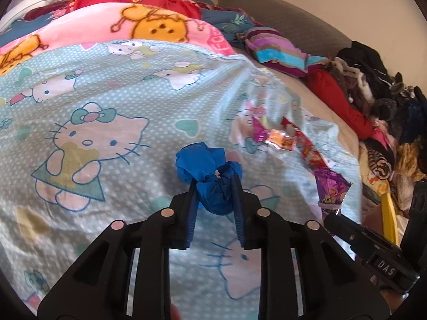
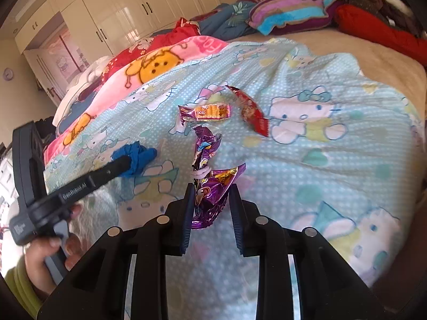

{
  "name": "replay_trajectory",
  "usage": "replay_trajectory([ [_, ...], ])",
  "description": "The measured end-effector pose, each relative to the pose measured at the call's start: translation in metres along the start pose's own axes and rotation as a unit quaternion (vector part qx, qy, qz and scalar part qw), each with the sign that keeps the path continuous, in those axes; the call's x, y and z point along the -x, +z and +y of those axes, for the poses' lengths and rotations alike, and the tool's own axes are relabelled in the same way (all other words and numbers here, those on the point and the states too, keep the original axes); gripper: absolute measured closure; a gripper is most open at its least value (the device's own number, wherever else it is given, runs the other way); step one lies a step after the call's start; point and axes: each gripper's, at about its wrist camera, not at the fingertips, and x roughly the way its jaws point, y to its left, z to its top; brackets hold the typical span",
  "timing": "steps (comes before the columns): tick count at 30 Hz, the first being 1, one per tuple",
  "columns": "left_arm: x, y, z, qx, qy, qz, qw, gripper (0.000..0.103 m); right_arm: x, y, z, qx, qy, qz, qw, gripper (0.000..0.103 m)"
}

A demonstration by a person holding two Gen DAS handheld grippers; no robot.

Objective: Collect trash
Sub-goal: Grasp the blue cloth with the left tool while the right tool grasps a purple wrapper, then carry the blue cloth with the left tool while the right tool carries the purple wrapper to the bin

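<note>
A crumpled blue wad (image 1: pixel 208 170) lies on the Hello Kitty sheet (image 1: pixel 106 93), and my left gripper (image 1: pixel 214 184) is shut on it, a pad pressing each side. The right wrist view shows the same wad (image 2: pixel 138 154) at the left gripper's tip (image 2: pixel 125 163). My right gripper (image 2: pixel 211 188) is shut on a crinkled purple wrapper (image 2: pixel 210 200); that wrapper (image 1: pixel 331 186) also shows at the right of the left wrist view. Beyond it lie an orange-and-magenta wrapper (image 2: pixel 205 112) and a red wrapper (image 2: pixel 252 112), both loose on the sheet (image 2: pixel 320 160).
Folded blankets (image 1: pixel 149 24) are heaped at the far side of the bed. A striped cushion (image 2: pixel 288 13) and a red roll (image 2: pixel 379 32) lie near the headboard. A pile of clothes (image 1: pixel 387 122) lines the right edge. White wardrobes (image 2: pixel 120 13) stand behind.
</note>
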Motion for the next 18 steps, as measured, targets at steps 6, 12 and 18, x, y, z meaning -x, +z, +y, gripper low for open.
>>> replay_trajectory([
  [6, 0.015, -0.001, -0.022, -0.023, -0.022, -0.012, 0.9994, 0.090, 0.029, -0.006, -0.006, 0.000, -0.002, -0.022, 1.000, 0.078],
  [12, 0.026, 0.001, -0.050, -0.050, -0.044, -0.020, 0.9976, 0.090, 0.056, -0.009, -0.021, -0.007, -0.020, -0.043, 0.999, 0.078],
  [18, 0.031, -0.001, -0.078, -0.075, -0.064, -0.022, 0.9949, 0.090, 0.077, -0.012, -0.044, -0.032, -0.041, -0.056, 0.997, 0.078],
])
